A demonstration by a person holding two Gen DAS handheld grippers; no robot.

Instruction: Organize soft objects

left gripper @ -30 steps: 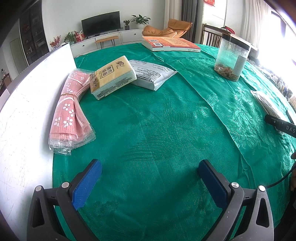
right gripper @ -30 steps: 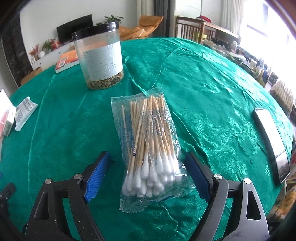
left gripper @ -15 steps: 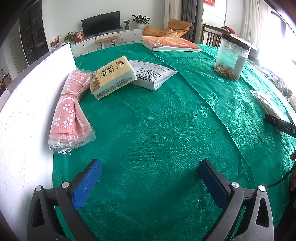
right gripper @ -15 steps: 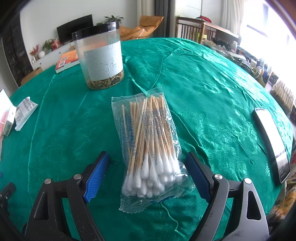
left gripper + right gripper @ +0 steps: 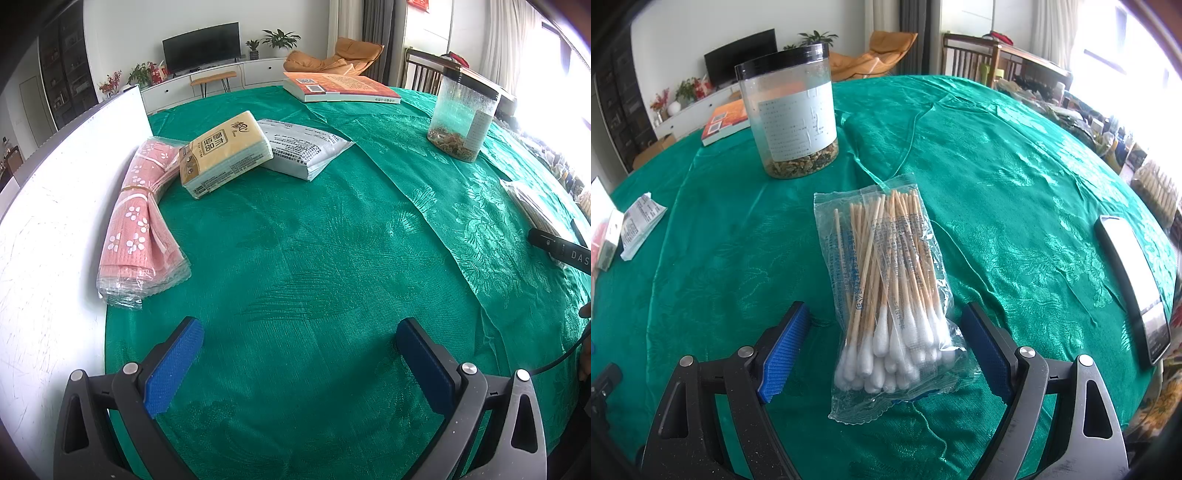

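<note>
Green cloth is covering the tabletop [image 5: 314,258]. The right gripper [image 5: 886,343] is standing spread, its blue pads flanking the swab pack [image 5: 886,288] without touching it; the pack is lying flat just in front of a jar [image 5: 792,110]. The left gripper [image 5: 299,354] is also standing spread over bare cloth, holding nothing. A pink cloth pack [image 5: 142,218], tissue pack [image 5: 223,153] and white pouch [image 5: 303,146] are lying together along the far left edge.
</note>
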